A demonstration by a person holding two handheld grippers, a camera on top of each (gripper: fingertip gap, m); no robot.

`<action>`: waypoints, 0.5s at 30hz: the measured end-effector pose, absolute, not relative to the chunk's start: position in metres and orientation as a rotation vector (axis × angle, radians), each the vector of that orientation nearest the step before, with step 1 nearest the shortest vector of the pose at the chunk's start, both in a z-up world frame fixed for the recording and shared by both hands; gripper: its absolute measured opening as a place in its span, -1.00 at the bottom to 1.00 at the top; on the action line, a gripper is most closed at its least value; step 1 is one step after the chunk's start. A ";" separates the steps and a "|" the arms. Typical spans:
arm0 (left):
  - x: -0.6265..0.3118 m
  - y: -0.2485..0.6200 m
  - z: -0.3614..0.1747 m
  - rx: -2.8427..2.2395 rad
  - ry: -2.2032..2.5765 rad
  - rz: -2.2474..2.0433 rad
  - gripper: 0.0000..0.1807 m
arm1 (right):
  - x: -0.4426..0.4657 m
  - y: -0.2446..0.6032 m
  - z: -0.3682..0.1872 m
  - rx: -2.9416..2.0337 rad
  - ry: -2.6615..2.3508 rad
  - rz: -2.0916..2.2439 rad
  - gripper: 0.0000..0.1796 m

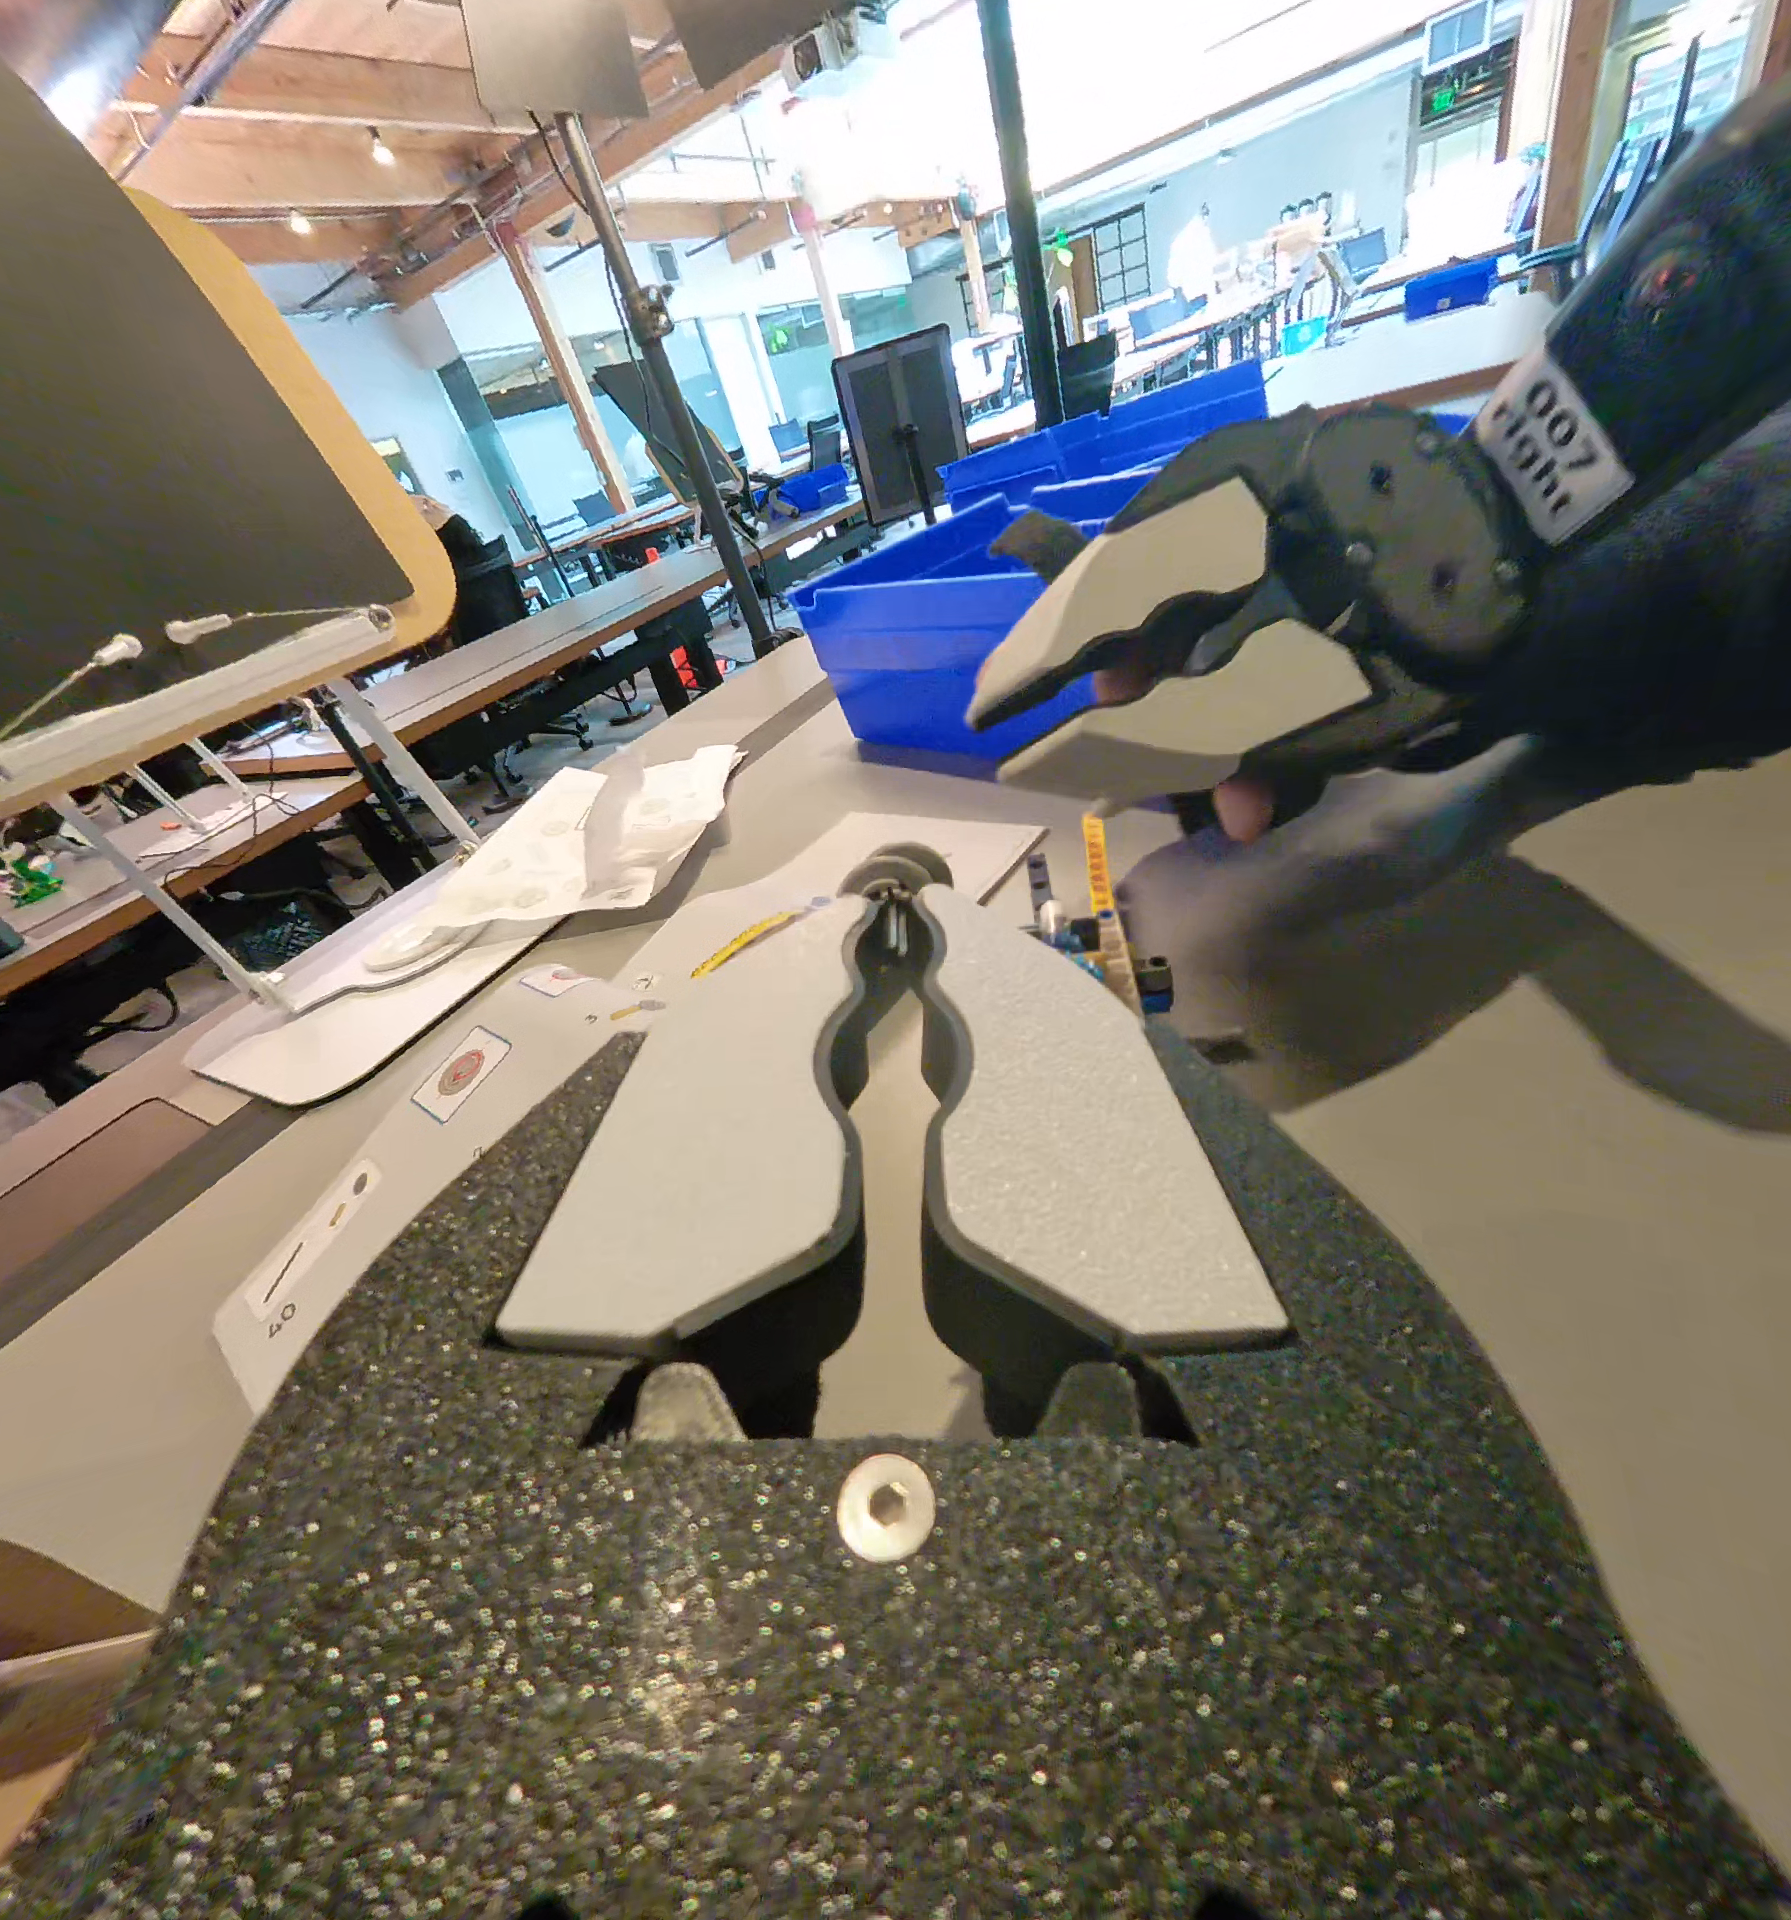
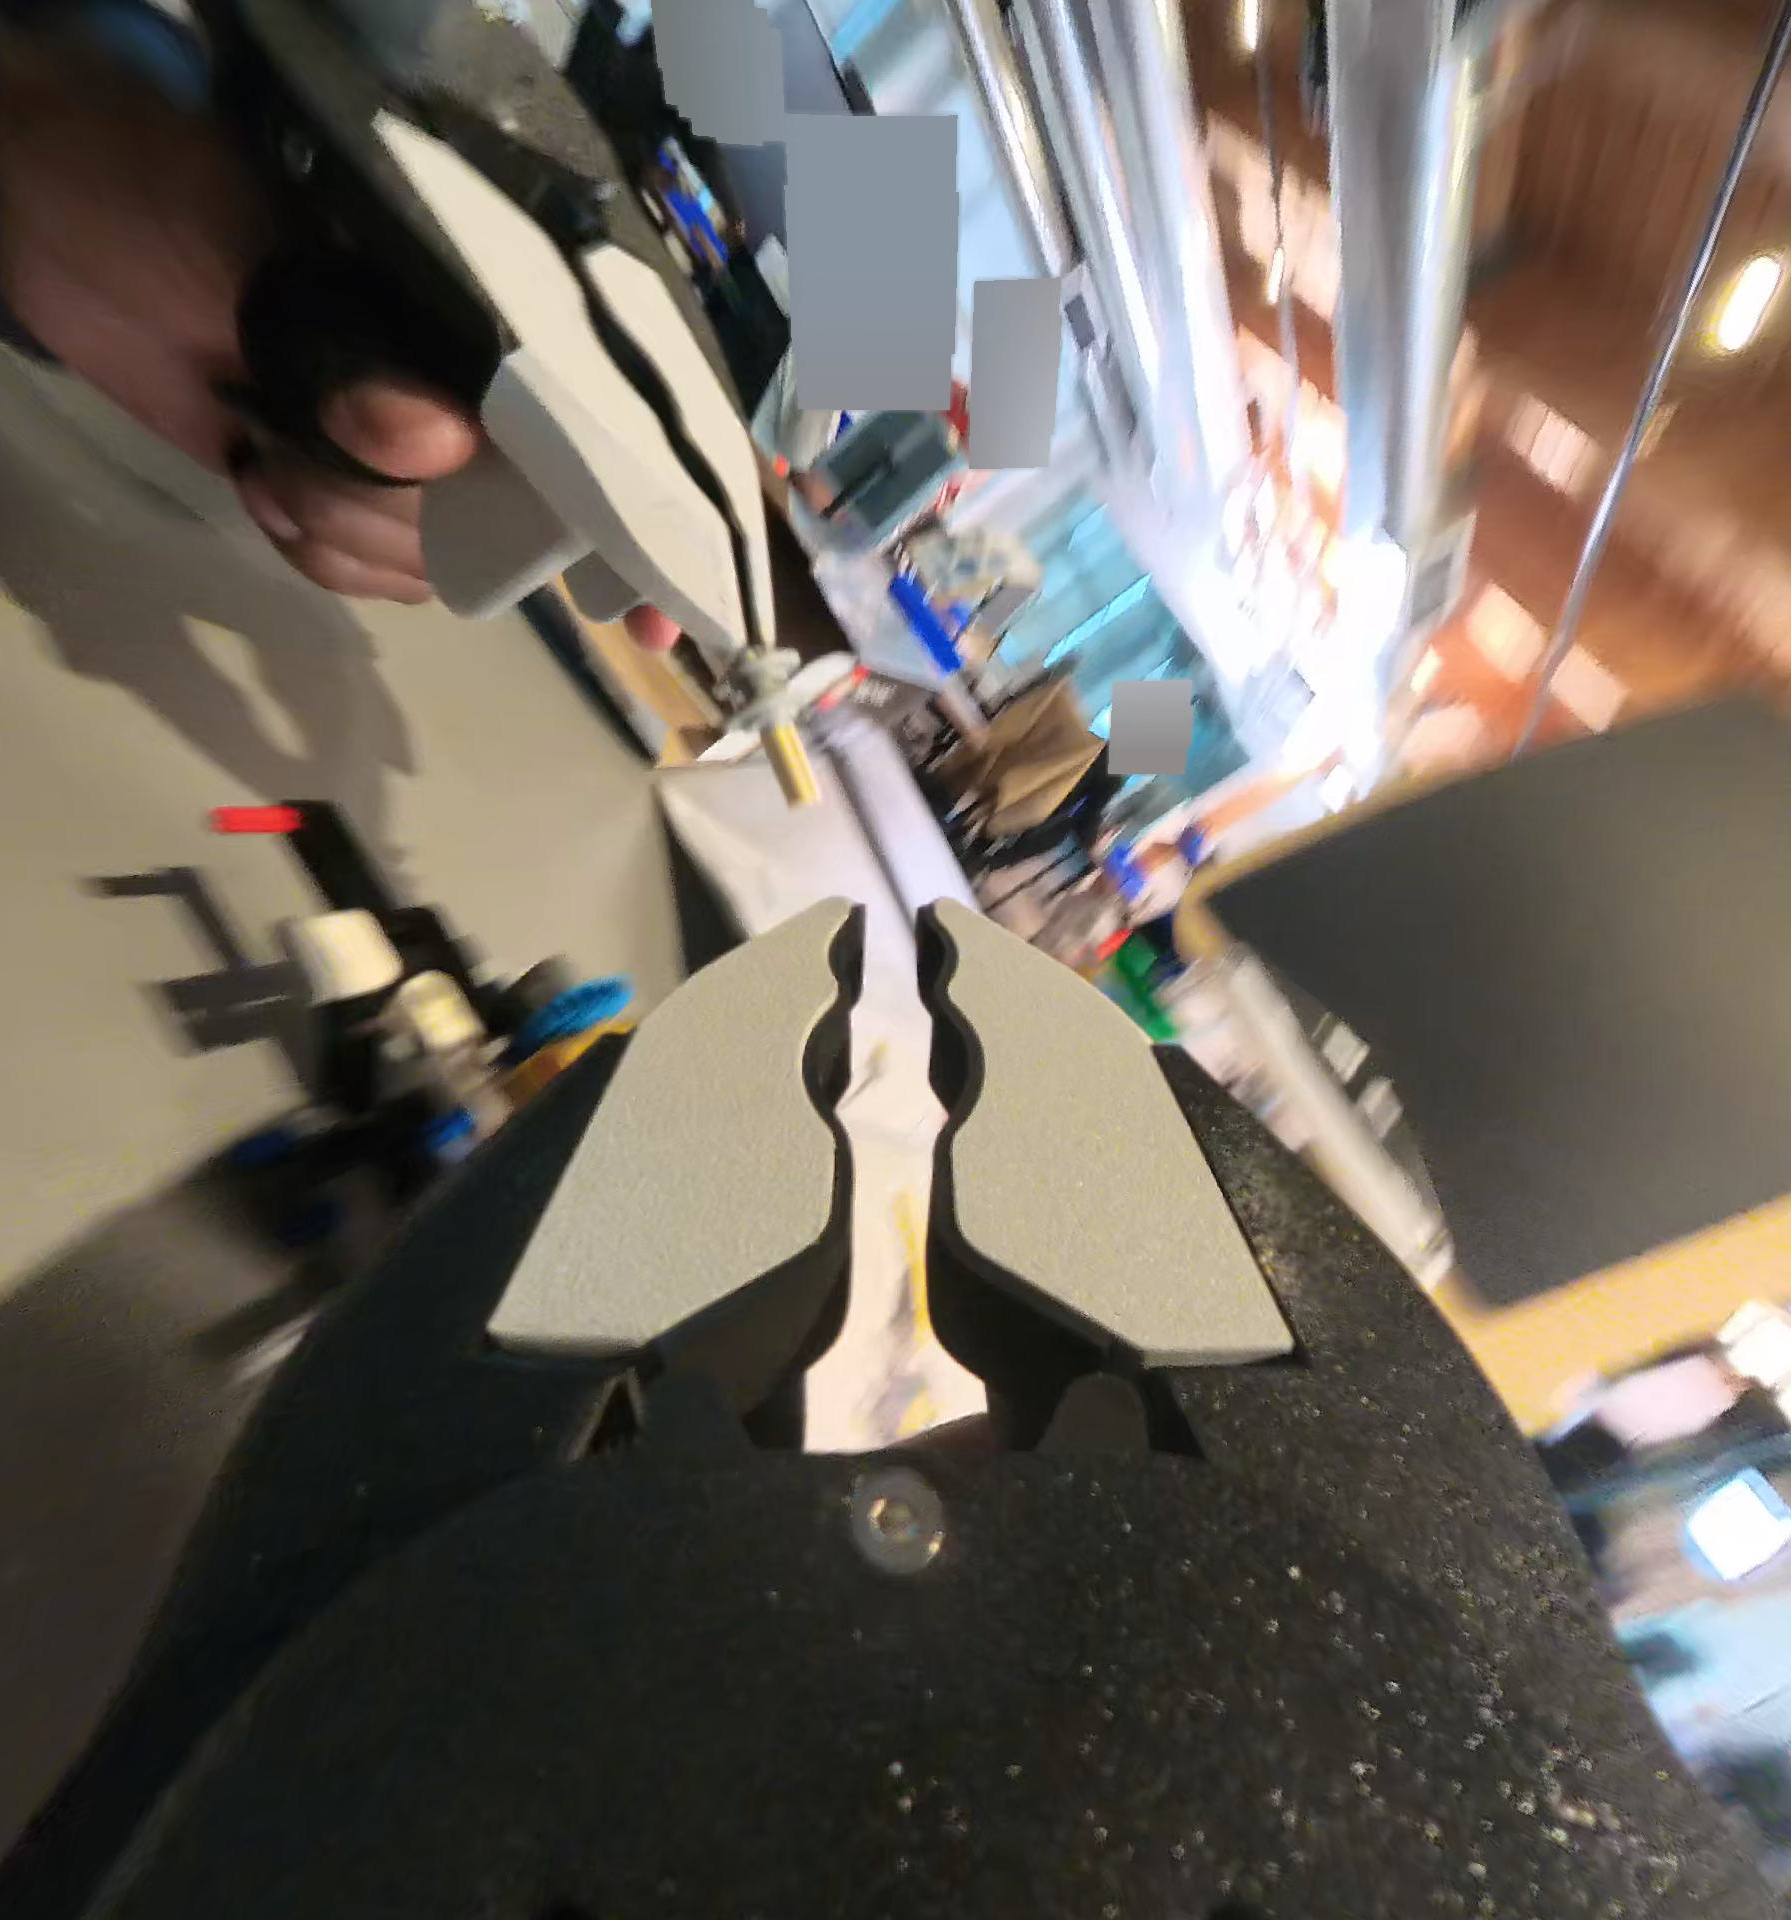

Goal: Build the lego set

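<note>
The left gripper [image 1: 896, 914] sits in the middle of the left wrist view. Its jaws are pinched tight on a small lego piece [image 1: 893, 883], a grey wheel on a thin dark pin. In the right wrist view that same piece [image 2: 771, 707] shows in the upper middle, with a tan peg sticking out below the tips.

The right gripper [image 2: 889, 914] has its jaws a little apart, with nothing between them. In the left wrist view it [image 1: 984, 717] hangs in the upper right of the frame, above the table [image 1: 1493, 1299], and a gloved hand [image 1: 1649, 582] holds it.

Just to the right of the left gripper's tips, near the middle of the frame, stands the half-built lego model [image 1: 1099, 935] on the table. It has yellow, blue and black parts. In the right wrist view the model [image 2: 403, 1018] is blurry at the middle left.

Under the left gripper lies the open instruction booklet [image 1: 475, 1070]. Past it, to the upper left, lies a crinkly clear plastic bag [image 1: 610, 831]. Blue bins [image 1: 922, 623] stand at the far edge of the table, in the upper middle. A dark board with a tan edge [image 1: 143, 416] fills the upper left.
</note>
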State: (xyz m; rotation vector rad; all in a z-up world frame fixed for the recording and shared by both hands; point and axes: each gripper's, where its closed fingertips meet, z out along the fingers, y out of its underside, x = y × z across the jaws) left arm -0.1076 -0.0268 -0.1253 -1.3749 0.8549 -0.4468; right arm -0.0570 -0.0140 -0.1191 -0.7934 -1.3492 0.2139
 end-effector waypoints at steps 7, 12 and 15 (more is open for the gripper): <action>-0.108 -0.025 -0.143 -1.338 0.958 -0.413 -0.95 | -0.038 -0.017 -0.154 -1.170 -1.355 0.512 -0.89; -0.110 -0.026 -0.147 -1.307 0.984 -0.442 -0.95 | -0.036 -0.018 -0.164 -1.334 -1.319 0.703 -0.86; -0.112 -0.026 -0.148 -1.294 0.998 -0.428 -0.95 | -0.031 -0.018 -0.164 -1.358 -1.305 0.733 -0.85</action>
